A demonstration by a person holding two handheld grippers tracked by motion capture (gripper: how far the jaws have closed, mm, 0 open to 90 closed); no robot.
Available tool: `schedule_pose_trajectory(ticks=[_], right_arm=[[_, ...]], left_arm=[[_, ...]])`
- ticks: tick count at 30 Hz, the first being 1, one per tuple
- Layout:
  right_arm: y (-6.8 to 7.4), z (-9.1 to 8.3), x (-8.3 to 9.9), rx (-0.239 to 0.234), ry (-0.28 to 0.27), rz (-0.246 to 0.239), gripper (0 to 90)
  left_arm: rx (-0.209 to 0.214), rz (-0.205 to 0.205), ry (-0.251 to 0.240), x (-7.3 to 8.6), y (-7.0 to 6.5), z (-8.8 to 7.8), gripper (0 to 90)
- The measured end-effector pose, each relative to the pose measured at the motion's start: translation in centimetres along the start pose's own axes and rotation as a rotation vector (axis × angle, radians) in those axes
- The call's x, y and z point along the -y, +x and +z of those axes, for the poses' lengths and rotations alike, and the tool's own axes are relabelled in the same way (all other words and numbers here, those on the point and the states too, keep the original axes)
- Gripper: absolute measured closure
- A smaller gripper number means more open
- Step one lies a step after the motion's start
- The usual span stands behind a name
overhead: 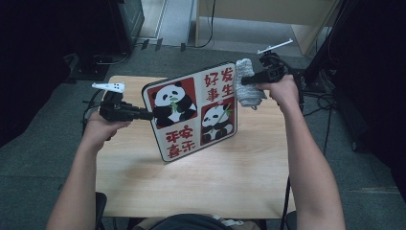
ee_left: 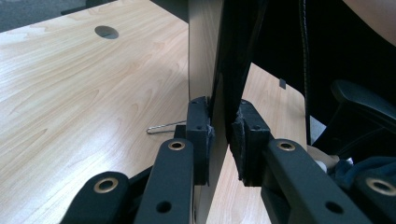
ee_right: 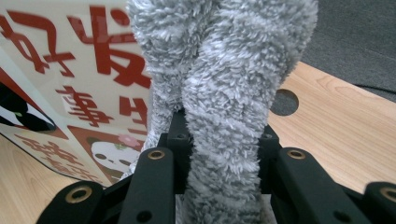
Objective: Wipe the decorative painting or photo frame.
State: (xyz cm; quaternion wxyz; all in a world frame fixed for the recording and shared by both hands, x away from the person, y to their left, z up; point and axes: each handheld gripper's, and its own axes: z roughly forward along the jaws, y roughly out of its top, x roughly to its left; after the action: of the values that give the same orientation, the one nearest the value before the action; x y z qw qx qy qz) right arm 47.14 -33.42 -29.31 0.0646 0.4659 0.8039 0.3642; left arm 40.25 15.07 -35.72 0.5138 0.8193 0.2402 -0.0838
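A: Start big. What carries everything?

B: A pale wooden counter [overhead: 191, 182], with a person's forearms coming in from the near side. Above it stands the panda board [overhead: 191, 111], a flat rounded panel with panda pictures and red characters. It is held upright and tilted, its printed face turned toward the person, and its lower corner looks to rest on or just above the wood; I cannot tell which.

A: Which way does its long axis run?

B: Roughly from the lower left corner up toward the top right, so the board leans like a diamond rather than sitting square. From the left gripper view it appears edge-on, a thin slab rising straight up.

A: Why is it held like that?

B: I judge it is being propped for cleaning. The left hand-held gripper [overhead: 146, 114] is clamped on the board's left edge [ee_left: 219, 93], its pads pressing both faces, which steadies the panel and keeps the printed side exposed.

A: And the other side?

B: The right hand-held gripper [overhead: 245, 80] is closed on a fluffy grey cloth [overhead: 249, 84], bunched between its jaws [ee_right: 224, 102]. The cloth hangs at the board's top right edge, touching or just beside the printed face, placed to wipe across it.
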Motion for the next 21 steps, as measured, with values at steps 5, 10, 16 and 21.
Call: schedule_pose_trajectory(ticks=[5, 10, 16, 21], right_arm=[[0.0, 0.3, 0.5, -0.003, 0.000, -0.002, 69.3], [-0.1, 0.5, 1.1, -0.012, 0.002, 0.006, 69.3], [-0.3, 0.7, 1.8, -0.018, 0.009, 0.008, 69.2], [-0.5, 1.0, 2.1, -0.021, 0.011, 0.011, 69.2]], left_arm=[[0.000, 0.001, 0.001, 0.0, 0.0, 0.0, 78.5], [0.002, 0.003, 0.000, 0.0, 0.0, 0.1, 78.5], [0.002, 0.005, -0.002, 0.0, -0.1, 0.1, 78.5], [0.001, 0.005, -0.002, 0.0, -0.1, 0.1, 78.5]])
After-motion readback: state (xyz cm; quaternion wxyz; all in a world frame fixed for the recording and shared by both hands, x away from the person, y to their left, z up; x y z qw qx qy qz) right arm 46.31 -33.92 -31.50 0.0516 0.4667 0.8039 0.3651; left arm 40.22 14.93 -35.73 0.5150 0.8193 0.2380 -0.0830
